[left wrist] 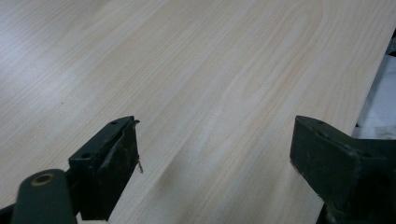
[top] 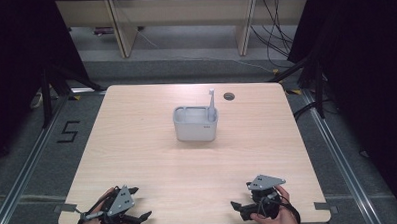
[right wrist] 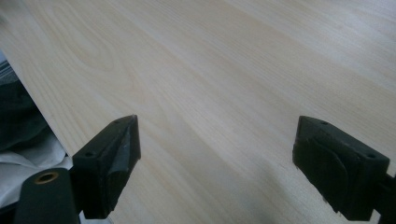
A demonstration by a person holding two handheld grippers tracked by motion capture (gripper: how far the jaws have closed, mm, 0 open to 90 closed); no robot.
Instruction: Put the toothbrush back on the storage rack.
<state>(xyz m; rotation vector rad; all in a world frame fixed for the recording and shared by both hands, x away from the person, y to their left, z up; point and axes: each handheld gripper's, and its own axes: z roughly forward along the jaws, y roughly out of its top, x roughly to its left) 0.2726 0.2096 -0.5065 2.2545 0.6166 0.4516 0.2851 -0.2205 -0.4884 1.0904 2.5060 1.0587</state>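
Note:
A grey rectangular caddy point(top: 195, 126) stands near the middle of the light wooden table point(top: 137, 144). A pale toothbrush-like stick point(top: 212, 104) rises upright from its right rear corner. My left gripper point(top: 140, 202) rests at the table's front left edge, held by a hand, far from the caddy. In the left gripper view it point(left wrist: 215, 140) is open over bare wood. My right gripper point(top: 242, 195) sits at the front right edge, also hand-held. In the right gripper view it point(right wrist: 217, 135) is open, with nothing but tabletop between its jaws.
A small round cable hole point(top: 229, 96) lies behind and to the right of the caddy. Wooden furniture legs point(top: 123, 29) and loose cables point(top: 276, 34) are on the floor beyond the table. Dark curtains flank both sides.

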